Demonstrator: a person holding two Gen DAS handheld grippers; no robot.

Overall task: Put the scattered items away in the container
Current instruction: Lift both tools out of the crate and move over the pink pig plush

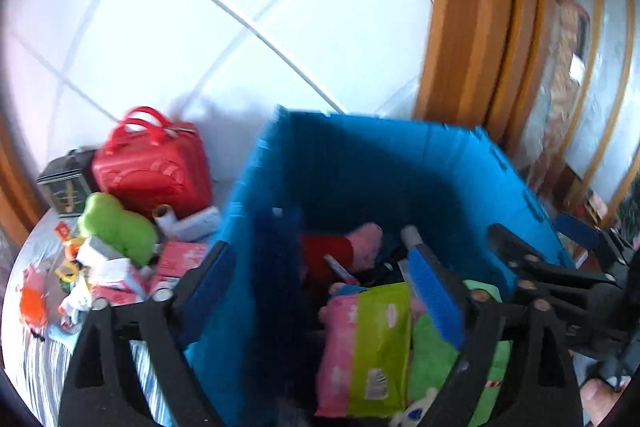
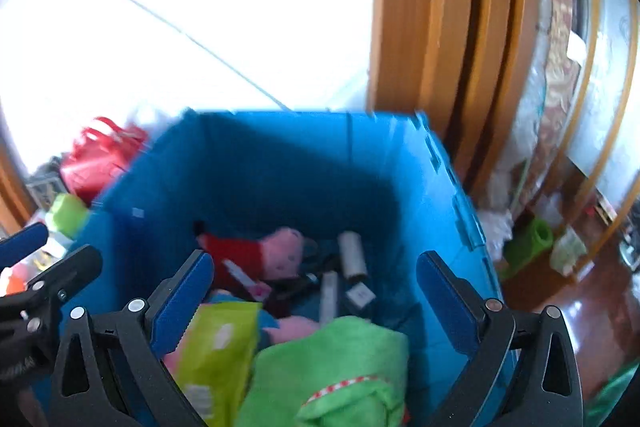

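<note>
both fisheye views bend straight lines and darken at the corners. strong light blows out the white wall (image 2: 200,7); the blue container (image 2: 300,167) has a shadowed interior; motion blur softens edges throughout.

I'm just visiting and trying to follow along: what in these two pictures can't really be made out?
- Bottom of the blue box, both views: covered by the green cloth and the pink-and-green packet.
- Small items left of the box by the red bag, left wrist view: blurred and heaped, most cannot be named.
- Print on the packet: too blurred to read.
- Box's near wall: cut off by the bottom edge and the open jaws.
</note>
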